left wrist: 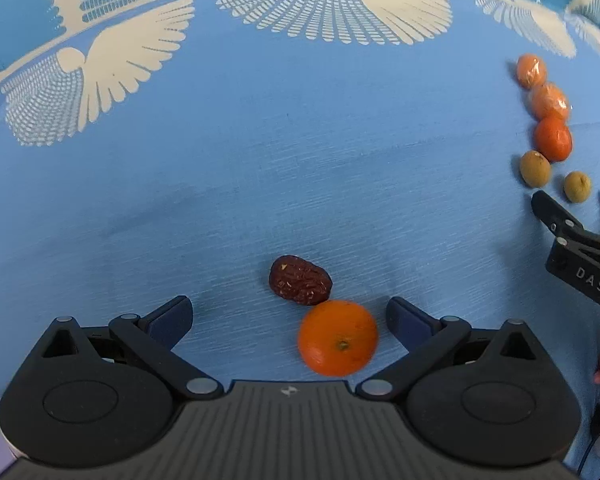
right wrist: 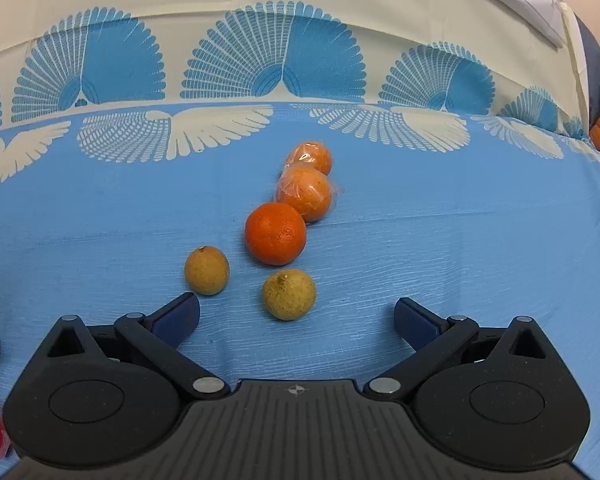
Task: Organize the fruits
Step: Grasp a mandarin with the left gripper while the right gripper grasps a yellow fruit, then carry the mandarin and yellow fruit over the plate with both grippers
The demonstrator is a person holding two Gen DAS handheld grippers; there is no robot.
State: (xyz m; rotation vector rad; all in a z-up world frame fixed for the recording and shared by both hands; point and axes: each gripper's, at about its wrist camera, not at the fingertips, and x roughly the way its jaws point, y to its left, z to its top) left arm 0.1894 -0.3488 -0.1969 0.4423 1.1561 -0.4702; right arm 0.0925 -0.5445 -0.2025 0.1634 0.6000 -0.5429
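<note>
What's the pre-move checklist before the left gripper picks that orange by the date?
1. Left gripper open: ok, jaws spread wide.
2. Orange between the fingers: ok, though nearer the right finger.
3. Date clear of the orange: not ok, they touch or nearly touch.
4. Right gripper empty: ok, open, nothing held.
5. Right gripper clear of the left one's path: ok, it sits far off at the edge, near the row of oranges.
6. Room at the row for another orange: cannot tell.
</note>
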